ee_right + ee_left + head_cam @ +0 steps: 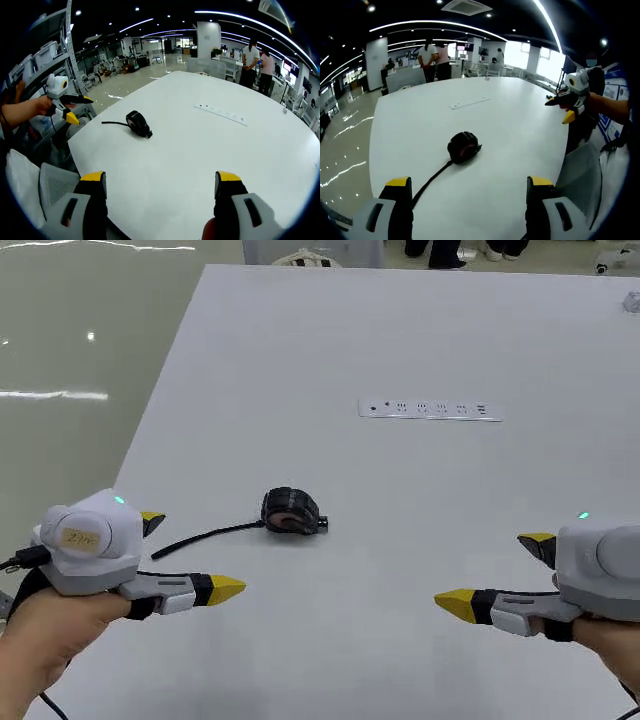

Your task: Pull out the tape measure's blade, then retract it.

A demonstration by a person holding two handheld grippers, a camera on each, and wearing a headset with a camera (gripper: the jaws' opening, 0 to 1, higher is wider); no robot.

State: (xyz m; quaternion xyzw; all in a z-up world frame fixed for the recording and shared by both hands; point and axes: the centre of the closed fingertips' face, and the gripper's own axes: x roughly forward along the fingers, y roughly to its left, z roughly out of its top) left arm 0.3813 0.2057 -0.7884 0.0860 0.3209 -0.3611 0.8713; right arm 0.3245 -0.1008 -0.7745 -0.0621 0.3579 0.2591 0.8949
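Black and rounded, the tape measure lies on its side near the middle of the white table, with nothing touching it and its blade apparently wound fully in, so the pulling has not begun. A thin dark strap trails from its case across the table toward the left gripper, which probably marks the end away from the blade's mouth. The small nub on the opposite side of the case looks like the blade's hook, though it is too small to be sure. Both grippers hover above the table on either side of the tape measure and well apart from it. The left one is nearer to it than the right gripper. Each has its yellow-tipped fingers spread wide with nothing between them, a sensible stance before a two-handed job: one is free to pin or clasp the case while the other takes the hook. Judging by the layout, the left would steady the case and the right would draw the blade out toward its own side. A flat power strip sits farther back, clear of the path a pulled blade would likely take.
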